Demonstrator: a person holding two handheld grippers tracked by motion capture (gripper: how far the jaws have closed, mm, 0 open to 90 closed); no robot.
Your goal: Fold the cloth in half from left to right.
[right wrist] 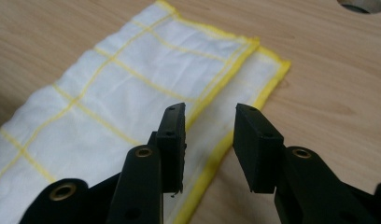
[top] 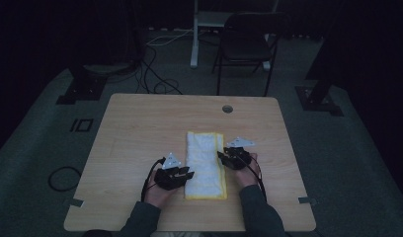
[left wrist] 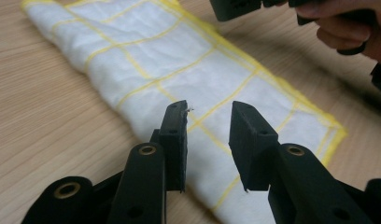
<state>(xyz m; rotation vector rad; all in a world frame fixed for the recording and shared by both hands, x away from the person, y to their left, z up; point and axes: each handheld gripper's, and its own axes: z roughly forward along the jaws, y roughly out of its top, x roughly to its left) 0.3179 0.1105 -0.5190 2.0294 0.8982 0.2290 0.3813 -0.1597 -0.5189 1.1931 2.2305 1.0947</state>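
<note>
- A folded white cloth with yellow lines point(top: 205, 165) lies flat on the light wooden table point(top: 135, 133).
- The left gripper point(left wrist: 208, 122) is open and holds nothing.
- The right gripper point(right wrist: 210, 122) is open too, empty, over the cloth's edge.

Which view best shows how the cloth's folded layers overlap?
The right gripper view: the cloth shows its upper layer's yellow edge lying short of the lower one. The left gripper view shows the grid surface close up; the high view shows its whole dim outline.

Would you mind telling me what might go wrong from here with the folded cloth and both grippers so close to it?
1. The right gripper, open over the cloth's offset yellow edges, may catch one layer only.
2. The left gripper, open over mid-cloth, may bunch the fabric.
3. Uneven pulls could undo the fold.
</note>
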